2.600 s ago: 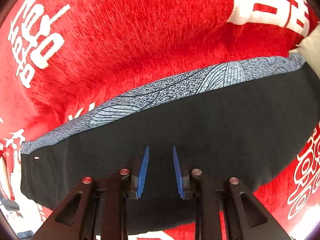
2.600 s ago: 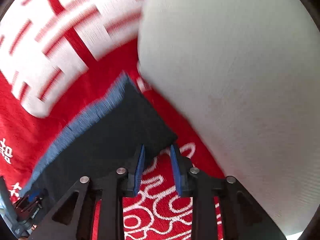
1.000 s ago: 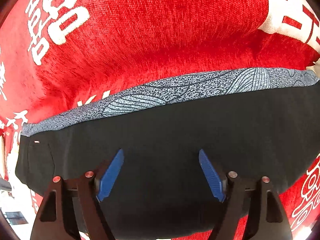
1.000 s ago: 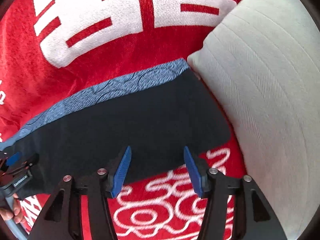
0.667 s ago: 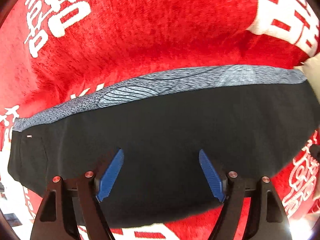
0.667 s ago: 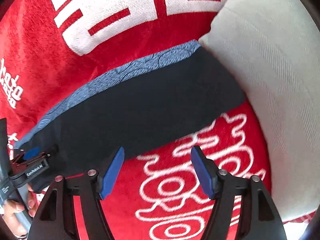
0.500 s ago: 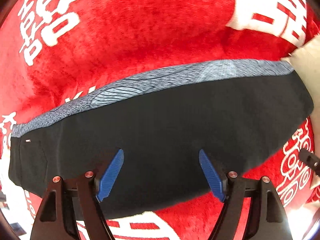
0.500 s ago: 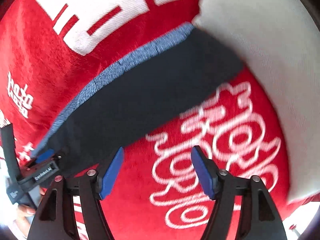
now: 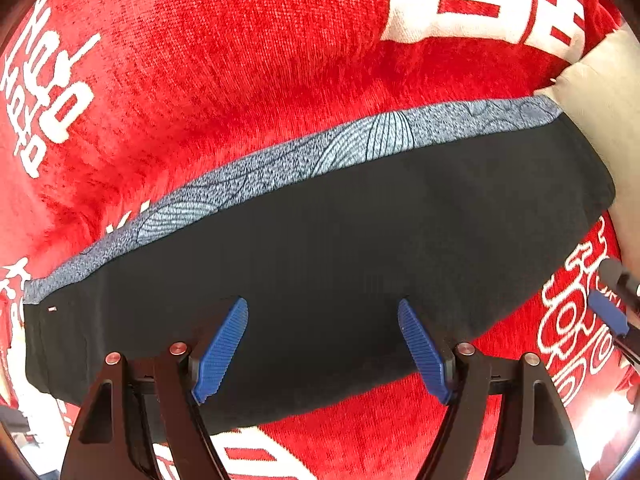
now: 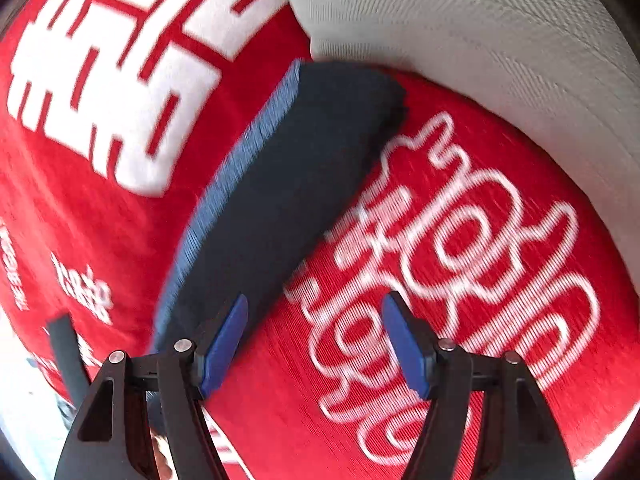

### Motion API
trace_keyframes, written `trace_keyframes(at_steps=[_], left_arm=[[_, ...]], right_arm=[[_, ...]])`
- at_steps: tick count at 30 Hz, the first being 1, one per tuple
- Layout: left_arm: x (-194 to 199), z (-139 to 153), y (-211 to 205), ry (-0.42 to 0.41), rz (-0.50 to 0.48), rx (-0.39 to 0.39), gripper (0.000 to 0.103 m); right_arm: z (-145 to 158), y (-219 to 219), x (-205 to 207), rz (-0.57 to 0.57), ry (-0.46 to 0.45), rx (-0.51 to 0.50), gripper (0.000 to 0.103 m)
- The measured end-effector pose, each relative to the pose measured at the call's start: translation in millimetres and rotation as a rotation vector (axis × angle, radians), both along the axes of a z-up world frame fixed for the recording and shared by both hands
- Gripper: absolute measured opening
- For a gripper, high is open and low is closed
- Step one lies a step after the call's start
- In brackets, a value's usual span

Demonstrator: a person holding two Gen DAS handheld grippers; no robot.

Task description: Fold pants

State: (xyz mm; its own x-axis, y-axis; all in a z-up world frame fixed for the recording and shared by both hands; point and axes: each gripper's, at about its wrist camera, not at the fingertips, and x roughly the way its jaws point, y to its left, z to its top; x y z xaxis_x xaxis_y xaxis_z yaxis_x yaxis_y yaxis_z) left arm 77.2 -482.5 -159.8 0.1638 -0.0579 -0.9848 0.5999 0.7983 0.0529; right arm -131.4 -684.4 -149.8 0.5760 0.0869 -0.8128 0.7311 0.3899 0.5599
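pants (image 9: pixel 340 248) straight ahead of left gripper (image 9: pixel 322 350), long axis crosswise (nearer arm) | right gripper (image 10: pixel 316 346) off their right-hand end | both jaws spread, empty

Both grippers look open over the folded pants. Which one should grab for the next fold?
Probably left. The left gripper is open and centred over the black pants, fingers straddling their near edge. The right gripper is open too, but mostly over the red blanket, beside the pants' end near the pillow.
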Motion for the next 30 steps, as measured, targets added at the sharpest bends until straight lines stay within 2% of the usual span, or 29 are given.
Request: trace_keyframes(at_steps=[4,7,10,17,18,20,21,22,23,25,27,28,30], left_arm=[[6,2,-6,-0.048,0.029,0.009,0.079],[12,2,-10,-0.064,0.072,-0.002,0.079],[18,0,-16,-0.076,0.103,-0.022,0.079],[18,5,-37,-0.090,0.108,-0.051,0.079],[18,7,-38,-0.089,0.109,-0.060,0.079],[15,14,-40,-0.102,0.109,-0.075,0.078],[3,25,-47,-0.112,0.106,-0.082,0.076],[2,27,-47,-0.118,0.104,-0.084,0.065],[1,28,-47,-0.125,0.099,-0.083,0.060],[-1,22,-48,-0.109,0.097,-0.085,0.040],[-5,-2,-48,-0.033,0.102,-0.077,0.022],[-10,-10,-49,-0.034,0.098,-0.070,0.022],[-27,-10,-55,-0.138,0.039,-0.055,0.021]], right_arm=[[-17,-13,9,-0.057,-0.062,0.030,0.073],[-18,-20,7,-0.102,-0.147,0.030,0.073],[-22,-28,12,-0.111,-0.220,0.037,0.073],[-26,-40,49,-0.071,-0.292,0.015,0.074],[-27,-42,53,-0.068,-0.295,0.028,0.073],[-31,-48,62,-0.061,-0.292,0.078,0.053],[-34,-52,66,-0.060,-0.257,0.104,0.023],[-36,-54,66,-0.061,-0.249,0.121,0.014],[-35,-55,67,-0.054,-0.253,0.134,0.014],[-26,-53,68,-0.019,-0.249,0.110,0.014],[-14,-48,71,0.011,-0.268,0.091,0.013],[-5,-45,73,0.031,-0.279,0.075,0.013],[9,-37,79,0.076,-0.287,0.048,0.013]])
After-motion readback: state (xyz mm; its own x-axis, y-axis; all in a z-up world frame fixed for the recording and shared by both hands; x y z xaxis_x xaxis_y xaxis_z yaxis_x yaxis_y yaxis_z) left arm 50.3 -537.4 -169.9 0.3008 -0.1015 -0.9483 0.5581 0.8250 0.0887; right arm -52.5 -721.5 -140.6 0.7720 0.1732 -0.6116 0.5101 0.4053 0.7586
